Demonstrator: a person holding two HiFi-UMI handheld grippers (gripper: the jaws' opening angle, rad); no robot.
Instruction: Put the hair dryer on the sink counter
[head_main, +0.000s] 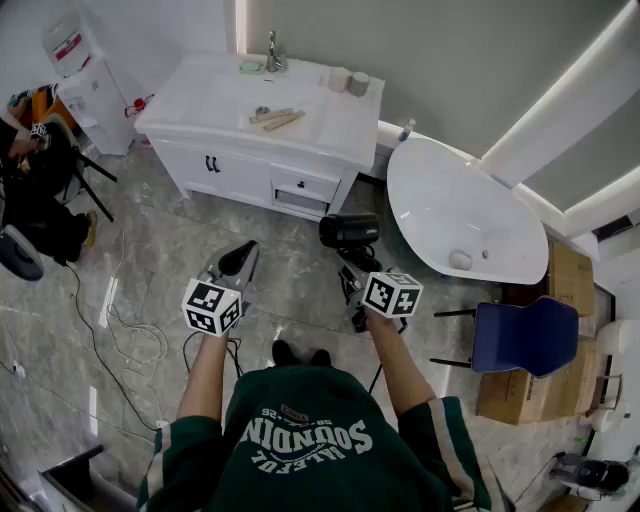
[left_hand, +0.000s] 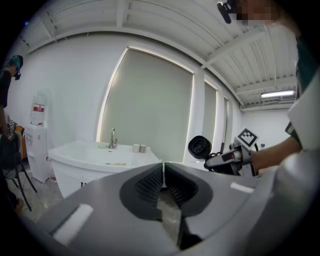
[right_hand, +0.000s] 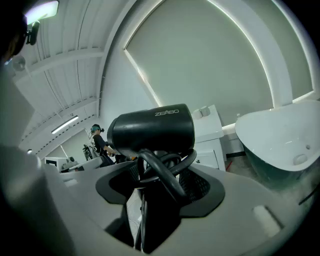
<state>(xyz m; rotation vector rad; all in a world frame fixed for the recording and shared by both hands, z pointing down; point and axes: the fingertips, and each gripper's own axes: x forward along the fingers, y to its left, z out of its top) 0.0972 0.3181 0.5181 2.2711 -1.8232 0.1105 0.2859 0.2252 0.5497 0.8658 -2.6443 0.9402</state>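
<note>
A black hair dryer (head_main: 349, 230) (right_hand: 152, 127) with its cord coiled round the handle is held up over the floor. My right gripper (head_main: 349, 268) (right_hand: 159, 177) is shut on its handle and cord, barrel on top. The dryer (left_hand: 200, 146) also appears at the right of the left gripper view. My left gripper (head_main: 240, 258) (left_hand: 163, 181) is shut and holds nothing, hanging level with the right one. The white sink counter (head_main: 322, 128) (left_hand: 85, 156) stands ahead, with a tap (head_main: 271, 50) at the back.
On the counter lie a green soap (head_main: 250, 67), two small cups (head_main: 348, 82) and wooden sticks (head_main: 276, 118). A white bathtub (head_main: 440, 205) is on the right, a blue chair (head_main: 526, 336) beside it. Cables (head_main: 120, 330) trail over the marble floor. A person (head_main: 30, 170) sits at far left.
</note>
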